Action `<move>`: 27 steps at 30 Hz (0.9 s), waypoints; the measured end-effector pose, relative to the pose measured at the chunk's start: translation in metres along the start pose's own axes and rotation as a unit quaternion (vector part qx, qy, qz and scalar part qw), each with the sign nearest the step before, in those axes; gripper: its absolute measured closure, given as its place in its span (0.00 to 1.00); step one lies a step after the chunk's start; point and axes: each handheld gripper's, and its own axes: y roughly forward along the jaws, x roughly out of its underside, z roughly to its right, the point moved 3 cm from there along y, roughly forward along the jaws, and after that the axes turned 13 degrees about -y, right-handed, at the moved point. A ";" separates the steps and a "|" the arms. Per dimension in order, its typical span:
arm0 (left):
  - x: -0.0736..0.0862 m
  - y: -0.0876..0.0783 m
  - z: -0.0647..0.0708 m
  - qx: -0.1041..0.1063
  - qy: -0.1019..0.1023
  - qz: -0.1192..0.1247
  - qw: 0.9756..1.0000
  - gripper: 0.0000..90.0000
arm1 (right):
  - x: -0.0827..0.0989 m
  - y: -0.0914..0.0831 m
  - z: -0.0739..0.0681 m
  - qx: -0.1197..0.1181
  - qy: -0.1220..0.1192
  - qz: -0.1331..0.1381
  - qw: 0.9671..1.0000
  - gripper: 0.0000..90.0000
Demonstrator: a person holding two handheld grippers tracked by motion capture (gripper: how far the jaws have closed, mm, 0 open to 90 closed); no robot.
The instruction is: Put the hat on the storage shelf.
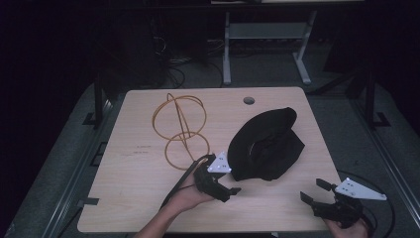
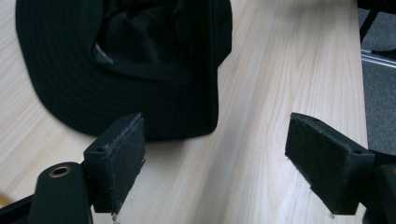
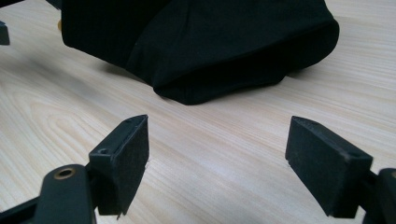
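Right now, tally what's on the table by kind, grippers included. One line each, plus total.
Black hat: 1
Yellow wire ring stand: 1
Handheld grippers: 2, left gripper and right gripper, both with jaws open and nothing between them
Total: 4

wooden table (image 1: pixel 138 198), black hat (image 1: pixel 267 144) (crumpled), yellow wire rings (image 1: pixel 181 126)
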 end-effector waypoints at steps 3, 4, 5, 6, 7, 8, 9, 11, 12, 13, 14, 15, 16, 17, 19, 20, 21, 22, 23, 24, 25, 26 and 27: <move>-0.005 0.008 0.003 0.005 0.001 -0.002 1.000 0.22 | 0.000 -0.001 0.001 0.001 0.001 0.002 1.000 0.23; -0.007 0.010 0.003 0.007 0.005 -0.007 1.000 0.23 | 0.000 -0.001 0.001 0.000 0.003 0.002 1.000 0.23; -0.008 0.013 0.003 0.008 0.003 -0.006 1.000 0.24 | 0.000 -0.001 0.001 0.000 0.003 0.002 1.000 0.23; -0.010 0.015 0.004 0.008 0.004 -0.008 1.000 0.24 | 0.000 -0.001 0.001 0.001 0.002 0.002 1.000 0.23; -0.012 0.017 0.004 0.009 0.004 -0.010 1.000 0.24 | 0.000 -0.001 0.001 0.001 0.002 0.002 1.000 0.23; -0.013 0.019 0.004 0.010 0.007 -0.013 1.000 0.25 | 0.000 -0.001 0.001 0.000 0.002 0.003 1.000 0.23; -0.014 0.021 0.004 0.010 0.009 -0.015 1.000 0.25 | 0.000 -0.002 0.001 0.000 0.002 0.003 1.000 0.23; -0.017 0.024 0.004 0.010 0.014 -0.021 1.000 0.27 | 0.000 -0.002 0.001 0.000 0.003 0.004 1.000 0.23; -0.017 0.026 0.004 0.011 0.012 -0.018 1.000 0.28 | -0.001 -0.001 0.001 0.000 0.002 0.004 1.000 0.23; -0.018 0.028 0.004 0.012 0.013 -0.021 1.000 0.29 | -0.001 -0.001 0.001 0.000 0.003 0.004 1.000 0.23; -0.019 0.029 0.003 0.009 0.014 -0.023 1.000 0.31 | -0.001 -0.002 0.001 0.000 0.003 0.005 1.000 0.23; -0.019 0.032 0.002 0.011 0.009 -0.024 1.000 0.32 | -0.001 -0.002 0.001 0.000 0.003 0.005 1.000 0.23; -0.019 0.033 0.001 0.011 0.013 -0.031 0.999 0.33 | -0.001 -0.002 0.001 0.000 0.004 0.005 1.000 0.23; -0.019 0.035 0.000 0.011 0.010 -0.031 0.999 0.34 | -0.001 -0.002 0.001 0.000 0.004 0.006 1.000 0.23; -0.018 0.039 -0.001 0.008 0.014 -0.033 0.999 0.38 | -0.001 -0.001 0.002 0.000 0.004 0.006 1.000 0.23; -0.018 0.040 -0.001 0.008 0.015 -0.034 0.999 0.41 | -0.001 -0.001 0.002 -0.001 0.004 0.005 1.000 0.23; -0.018 0.042 -0.001 0.007 0.015 -0.035 0.999 0.43 | -0.001 -0.001 0.002 0.000 0.004 0.005 1.000 0.23; -0.017 0.043 -0.001 0.005 0.021 -0.041 0.999 0.45 | -0.001 -0.001 0.002 0.001 0.004 0.005 1.000 0.23; -0.017 0.045 -0.001 0.005 0.021 -0.041 0.999 0.47 | -0.001 -0.001 0.002 0.001 0.004 0.006 1.000 0.23; -0.016 0.045 -0.001 0.002 0.030 -0.046 0.998 0.49 | -0.001 -0.002 0.002 0.002 0.005 0.006 1.000 0.23; -0.016 0.046 -0.001 -0.002 0.033 -0.050 0.998 0.50 | -0.001 -0.002 0.002 0.002 0.005 0.006 1.000 0.23; -0.016 0.046 -0.001 -0.004 0.035 -0.049 0.998 0.51 | -0.001 -0.002 0.002 0.002 0.005 0.006 1.000 0.23; -0.016 0.046 -0.002 -0.002 0.034 -0.049 0.998 0.53 | -0.001 -0.001 0.003 0.001 0.005 0.006 1.000 0.24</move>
